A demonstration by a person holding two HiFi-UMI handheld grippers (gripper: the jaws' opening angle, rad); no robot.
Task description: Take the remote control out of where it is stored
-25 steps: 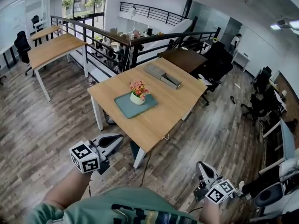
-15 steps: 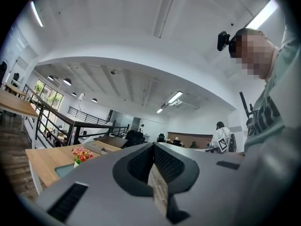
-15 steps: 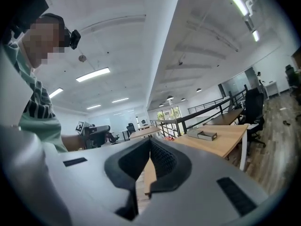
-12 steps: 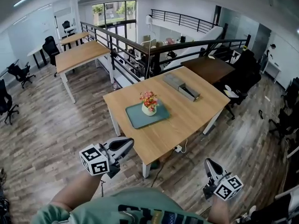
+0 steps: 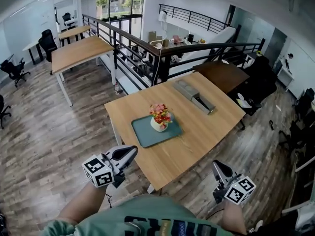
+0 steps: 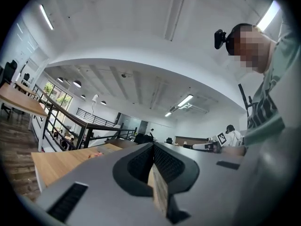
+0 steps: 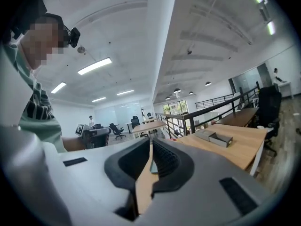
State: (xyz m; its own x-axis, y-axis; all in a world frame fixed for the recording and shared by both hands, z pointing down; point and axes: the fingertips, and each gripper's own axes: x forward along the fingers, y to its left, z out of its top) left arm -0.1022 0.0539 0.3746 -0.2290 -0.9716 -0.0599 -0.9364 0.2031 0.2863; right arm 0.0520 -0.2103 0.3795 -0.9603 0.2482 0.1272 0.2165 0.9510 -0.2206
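The remote control cannot be made out in any view. A long grey box (image 5: 196, 96) lies at the far side of the wooden table (image 5: 202, 132), one end open. At the table's middle a teal tray (image 5: 145, 136) carries a pot of flowers (image 5: 160, 118). The left gripper (image 5: 131, 151) hangs off the table's near left edge, clenched on nothing. The right gripper (image 5: 217, 166) hangs off the near right corner, its jaws likewise pressed together and empty.

Two grippers (image 5: 131, 150) (image 5: 215, 165), one table (image 5: 197, 132), one tray (image 5: 142, 132), one flower pot (image 5: 159, 125), perhaps two grey boxes (image 5: 186, 88) (image 5: 203, 104).
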